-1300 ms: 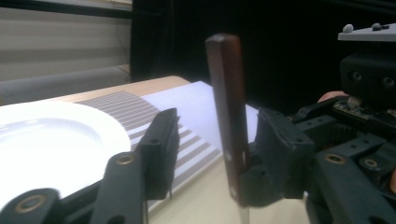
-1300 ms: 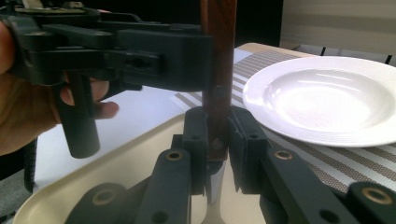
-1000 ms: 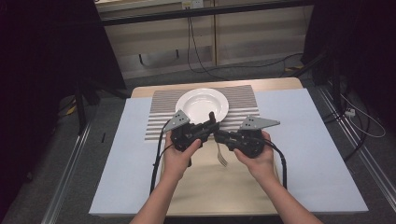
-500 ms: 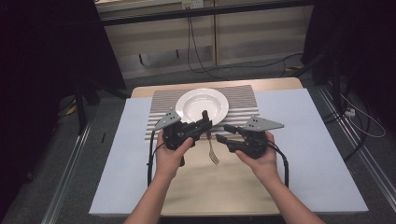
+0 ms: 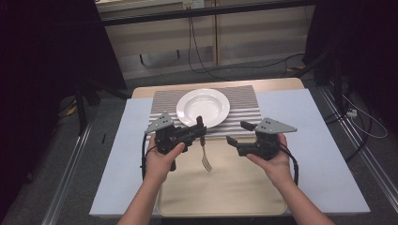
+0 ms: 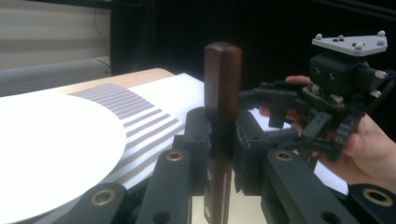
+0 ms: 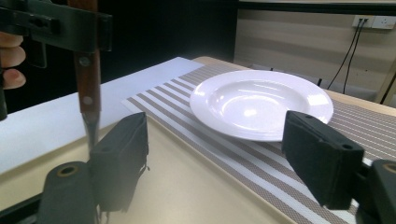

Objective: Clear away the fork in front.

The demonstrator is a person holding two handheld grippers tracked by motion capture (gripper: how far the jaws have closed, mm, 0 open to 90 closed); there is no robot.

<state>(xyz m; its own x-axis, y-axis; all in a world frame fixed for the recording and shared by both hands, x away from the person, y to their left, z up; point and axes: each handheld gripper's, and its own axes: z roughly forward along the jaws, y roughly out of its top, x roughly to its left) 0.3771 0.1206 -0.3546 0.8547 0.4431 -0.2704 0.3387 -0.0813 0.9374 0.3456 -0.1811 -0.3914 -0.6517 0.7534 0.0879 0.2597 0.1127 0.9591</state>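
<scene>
- No brand, label or writing can be read on any thing here.
- The left hand comes in from the bottom of the high view with the forearm slanting up and slightly right; it wraps the body of the left gripper, which points level toward the right with its grey plate tipped up to the left.
- The fingers of the left gripper are clenched on the fork, pressing its dark wooden handle from both sides, as the left gripper view shows.
- The fork hangs upright in that grip, handle end up and tines down, above the bare tan part of the desk just in front of the striped mat; whether the tines touch the desk I cannot tell.
- The white plate lies on the striped mat, beyond the fork and apart from it.
- A pale blue sheet covers the desk to the left and right of the mat.
- The right gripper points left toward the fork, near it but apart.
- Its fingers are released and have just been opening; they stand wide, with nothing pressed between them, and in the right gripper view the fork's handle hangs off to the left beyond one of them.
- The right hand cups its gripper from below, forearm slanting in from the lower right, grey plate lying nearly flat on top.
</scene>
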